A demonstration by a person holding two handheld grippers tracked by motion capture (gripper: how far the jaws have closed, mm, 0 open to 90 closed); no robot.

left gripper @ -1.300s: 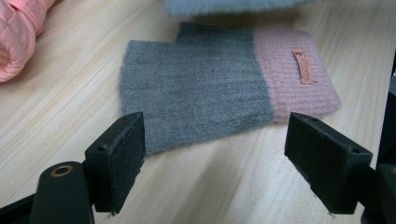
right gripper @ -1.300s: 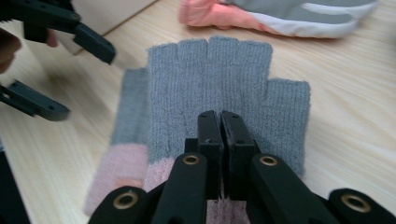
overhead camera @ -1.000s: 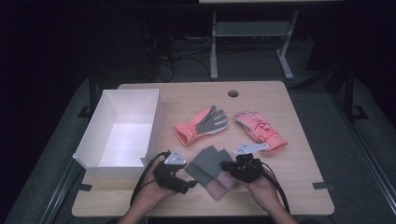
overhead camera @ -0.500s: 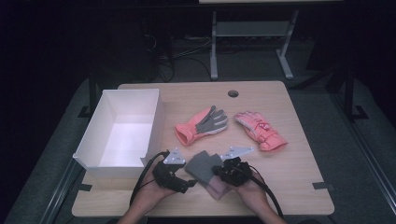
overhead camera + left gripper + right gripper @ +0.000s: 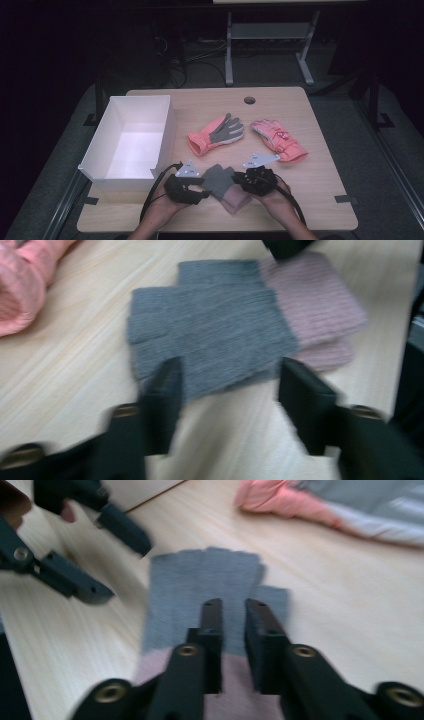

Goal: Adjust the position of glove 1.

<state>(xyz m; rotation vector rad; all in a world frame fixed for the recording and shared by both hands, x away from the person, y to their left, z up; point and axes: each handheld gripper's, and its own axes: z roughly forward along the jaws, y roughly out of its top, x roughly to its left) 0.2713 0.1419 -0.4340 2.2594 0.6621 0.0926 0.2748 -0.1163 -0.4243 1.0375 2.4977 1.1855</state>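
The grey and pink knit gloves (image 5: 223,186) lie stacked at the table's (image 5: 320,190) near edge, at six o'clock from the coral work glove (image 5: 216,134). The left gripper (image 5: 200,191) sits at their nine o'clock; its jaws have just been closing, astride the grey edge, not yet pinching. The right gripper (image 5: 234,611), at three o'clock, hovers over the gloves, jaws nearly together with a narrow gap, gripping nothing.
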